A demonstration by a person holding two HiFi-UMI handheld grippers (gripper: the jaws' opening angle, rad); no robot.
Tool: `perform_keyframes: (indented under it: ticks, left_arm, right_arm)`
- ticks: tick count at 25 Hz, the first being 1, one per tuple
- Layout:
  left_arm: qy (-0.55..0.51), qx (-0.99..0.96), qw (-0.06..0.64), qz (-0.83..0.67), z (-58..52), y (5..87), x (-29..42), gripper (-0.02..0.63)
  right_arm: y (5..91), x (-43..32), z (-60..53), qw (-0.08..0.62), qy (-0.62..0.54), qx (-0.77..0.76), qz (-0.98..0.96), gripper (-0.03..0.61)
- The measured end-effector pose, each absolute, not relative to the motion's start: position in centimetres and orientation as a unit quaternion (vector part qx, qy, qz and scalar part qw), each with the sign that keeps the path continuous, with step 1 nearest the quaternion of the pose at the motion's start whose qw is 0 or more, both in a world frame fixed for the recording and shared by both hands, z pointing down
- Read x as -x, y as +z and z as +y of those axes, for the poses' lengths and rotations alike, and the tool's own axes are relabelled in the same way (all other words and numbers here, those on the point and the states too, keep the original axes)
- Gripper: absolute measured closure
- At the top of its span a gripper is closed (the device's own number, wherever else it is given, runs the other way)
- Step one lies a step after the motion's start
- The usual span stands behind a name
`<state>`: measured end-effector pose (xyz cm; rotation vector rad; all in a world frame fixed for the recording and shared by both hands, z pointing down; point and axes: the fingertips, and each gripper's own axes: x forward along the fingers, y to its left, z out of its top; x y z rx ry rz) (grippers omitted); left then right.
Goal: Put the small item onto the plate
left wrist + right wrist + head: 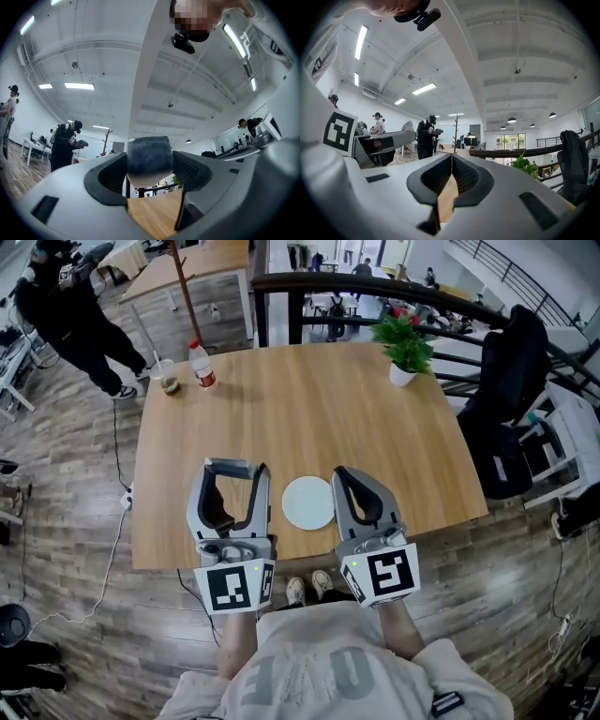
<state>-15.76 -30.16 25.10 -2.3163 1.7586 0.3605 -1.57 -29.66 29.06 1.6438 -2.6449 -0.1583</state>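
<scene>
In the head view, a white plate (307, 502) lies on the wooden table (309, 409) near its front edge, between my two grippers. My left gripper (234, 469) is just left of the plate, shut on a small grey item (231, 464) held across its tips. In the left gripper view the item (149, 159) is a dark grey, rounded block with a pale lower part, pinched between the jaws of the left gripper (150, 176). Both grippers tilt upward. My right gripper (341, 474) is just right of the plate, shut with nothing in it; its jaws meet in the right gripper view (451, 161).
At the table's far left stand a red-capped bottle (201, 364) and a clear cup (167, 376). A potted plant (405, 343) is at the far right corner. A chair with a black jacket (511, 381) stands right of the table. A person (66, 306) stands beyond the far left corner.
</scene>
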Motion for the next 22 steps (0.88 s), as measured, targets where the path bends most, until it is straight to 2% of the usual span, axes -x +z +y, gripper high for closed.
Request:
perform_keyframes:
  ticks: [12, 19, 22]
  left_arm:
    - [0.123, 0.780, 0.122, 0.601, -31.0, 23.7, 13.4, 0.305]
    - [0.080, 0.791, 0.121, 0.595, -31.8, 25.0, 11.9, 0.305]
    - [0.023, 0.801, 0.123, 0.585, -32.6, 26.8, 11.0, 0.305]
  right_arm:
    - [27.2, -0.5, -31.2, -0.010, -0.069, -0.511, -0.857, 0.560]
    - [27.4, -1.7, -31.2, -0.013, -0.063, -0.515, -0.855, 0.560]
    - [27.5, -2.0, -31.0, -0.010, -0.063, -0.518, -0.853, 0.560]
